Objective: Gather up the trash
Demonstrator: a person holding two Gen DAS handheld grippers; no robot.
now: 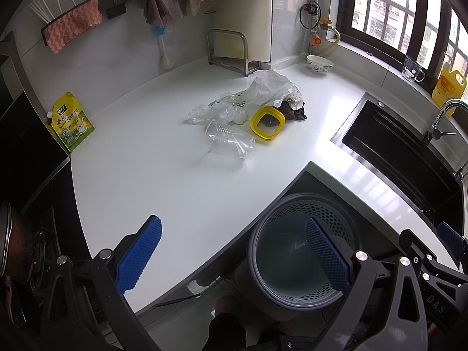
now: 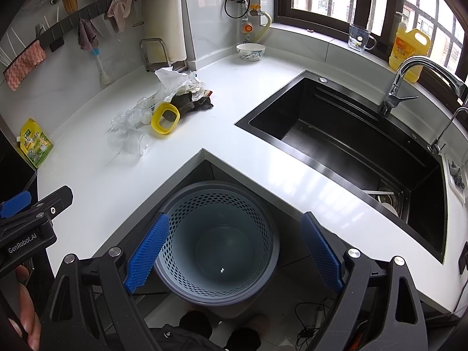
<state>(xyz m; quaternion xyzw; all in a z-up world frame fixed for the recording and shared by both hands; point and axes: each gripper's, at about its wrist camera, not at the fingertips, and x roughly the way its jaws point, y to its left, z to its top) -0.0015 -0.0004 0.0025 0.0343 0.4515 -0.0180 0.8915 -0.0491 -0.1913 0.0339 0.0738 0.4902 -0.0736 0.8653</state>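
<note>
A pile of trash lies on the white counter: a clear plastic cup on its side, a yellow lid frame, crumpled clear wrap, a white plastic bag and a dark rag. The same pile shows in the right wrist view, with the cup and the yellow frame. A grey perforated bin stands on the floor in the counter's inner corner; it looks empty. My left gripper is open and empty above the counter's front edge. My right gripper is open and empty above the bin.
A black sink with a tap is at the right. A yellow-green pouch, a bowl, a glass mug and a yellow oil jug stand along the walls. A stove with a pan is at the left.
</note>
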